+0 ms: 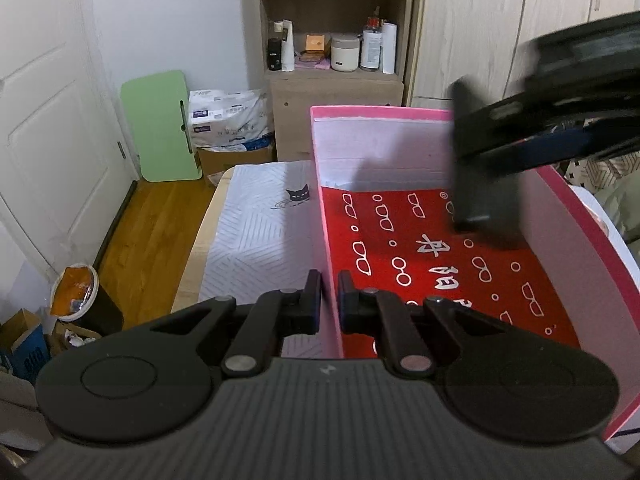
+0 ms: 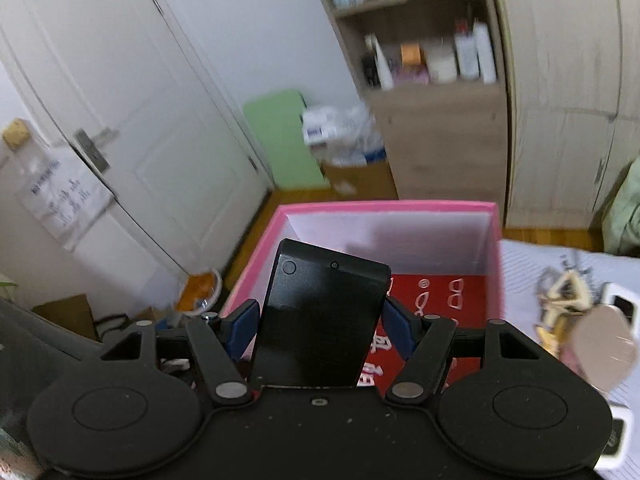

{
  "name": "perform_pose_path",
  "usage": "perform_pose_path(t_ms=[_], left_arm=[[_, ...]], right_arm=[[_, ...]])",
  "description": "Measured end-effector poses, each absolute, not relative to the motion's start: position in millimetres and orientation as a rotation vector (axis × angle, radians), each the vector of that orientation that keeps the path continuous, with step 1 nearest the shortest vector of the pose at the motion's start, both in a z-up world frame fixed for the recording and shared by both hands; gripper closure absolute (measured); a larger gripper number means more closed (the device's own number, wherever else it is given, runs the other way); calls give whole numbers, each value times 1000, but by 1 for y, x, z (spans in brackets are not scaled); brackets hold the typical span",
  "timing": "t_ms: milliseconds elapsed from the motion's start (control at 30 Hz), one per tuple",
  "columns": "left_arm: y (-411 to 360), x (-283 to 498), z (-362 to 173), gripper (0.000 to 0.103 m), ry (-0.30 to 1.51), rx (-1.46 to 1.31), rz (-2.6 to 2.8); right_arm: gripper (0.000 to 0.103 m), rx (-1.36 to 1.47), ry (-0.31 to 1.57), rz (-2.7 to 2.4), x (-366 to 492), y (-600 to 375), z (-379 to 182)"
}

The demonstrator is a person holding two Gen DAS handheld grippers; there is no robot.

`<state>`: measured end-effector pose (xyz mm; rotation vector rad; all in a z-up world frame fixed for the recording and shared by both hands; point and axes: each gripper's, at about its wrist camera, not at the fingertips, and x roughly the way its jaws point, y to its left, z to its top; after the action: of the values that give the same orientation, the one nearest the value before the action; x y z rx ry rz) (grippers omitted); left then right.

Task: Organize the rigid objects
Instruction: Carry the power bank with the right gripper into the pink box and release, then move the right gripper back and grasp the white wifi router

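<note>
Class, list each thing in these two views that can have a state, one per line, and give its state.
left claw: shut on the pink box's wall.
right claw: shut on the black device.
black device: held, tilted, over the box.
pink box: open, no lid on it, red printed sheet inside.
red printed sheet: lying flat on the box floor.
white door: shut.
</note>
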<state>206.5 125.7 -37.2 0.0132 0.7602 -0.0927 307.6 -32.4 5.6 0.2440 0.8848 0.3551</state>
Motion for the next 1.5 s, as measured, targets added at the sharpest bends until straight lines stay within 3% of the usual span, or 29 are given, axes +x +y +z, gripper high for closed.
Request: perform_pose_path(t_ms=[233, 500, 833, 1000, 1267, 1500], left_arm=[[125, 205, -38, 96, 757, -5, -83], [125, 205, -38, 96, 761, 0, -83], [123, 204, -37, 96, 759, 12, -84], [122, 204, -36, 96, 759, 24, -83], [123, 203, -36, 96, 757, 17, -79], [120, 203, -35, 96, 755, 30, -76]], right_arm=[[32, 248, 1084, 333, 377, -3, -52], [27, 456, 1156, 330, 388, -15, -76], [20, 390, 902, 498, 278, -66, 11], [20, 352, 764, 469, 212, -106, 25], [17, 385, 578, 144, 141, -167, -30], [17, 236, 693, 19, 130, -182, -73]])
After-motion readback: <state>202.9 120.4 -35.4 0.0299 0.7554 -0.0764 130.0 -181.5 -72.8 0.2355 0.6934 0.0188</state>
